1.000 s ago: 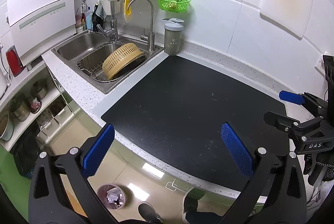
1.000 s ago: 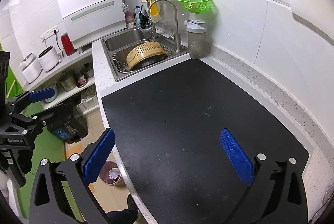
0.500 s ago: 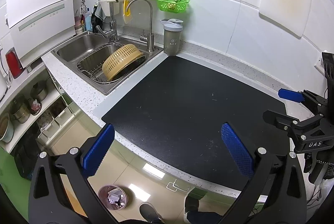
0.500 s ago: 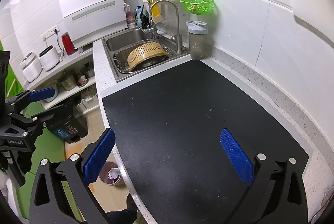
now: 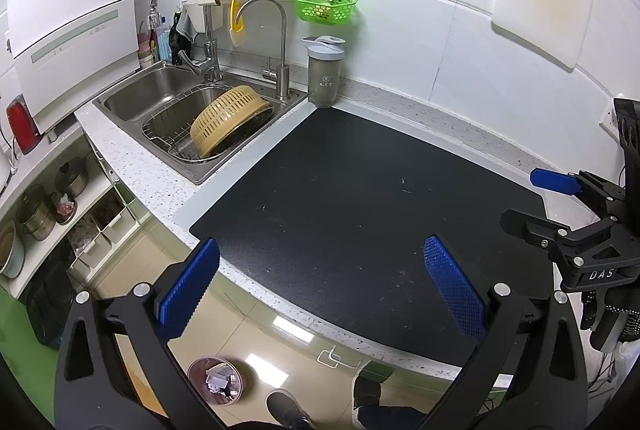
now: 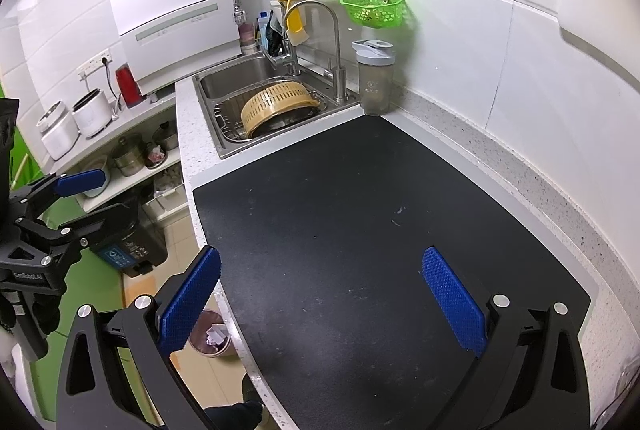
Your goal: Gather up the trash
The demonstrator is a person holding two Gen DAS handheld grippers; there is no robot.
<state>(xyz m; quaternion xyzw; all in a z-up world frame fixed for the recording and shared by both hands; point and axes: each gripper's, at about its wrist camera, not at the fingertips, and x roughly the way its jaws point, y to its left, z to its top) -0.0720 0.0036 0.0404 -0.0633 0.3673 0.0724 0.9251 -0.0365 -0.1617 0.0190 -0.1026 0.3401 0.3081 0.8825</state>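
Observation:
My left gripper (image 5: 320, 288) hangs open over the front edge of the counter, with nothing between its blue pads. Below it on the floor stands a small round bin (image 5: 215, 382) holding crumpled paper. My right gripper (image 6: 322, 300) is open and empty above the black mat (image 6: 360, 230). The same bin (image 6: 210, 338) shows beside the counter edge in the right wrist view. A few tiny crumbs (image 6: 396, 216) lie on the mat. Each gripper appears at the side of the other's view, the right gripper (image 5: 520, 199) and the left gripper (image 6: 116, 193), both open.
A steel sink (image 5: 168, 109) with a yellow colander (image 5: 228, 117) sits at the back left. A grey shaker bottle (image 5: 324, 73) stands by the wall under a green basket (image 5: 324, 5). Shelves with pots (image 5: 40, 213) are on the left. A person's shoe (image 5: 286, 410) is on the floor.
Both views have shifted only slightly. Both grippers stay open and empty.

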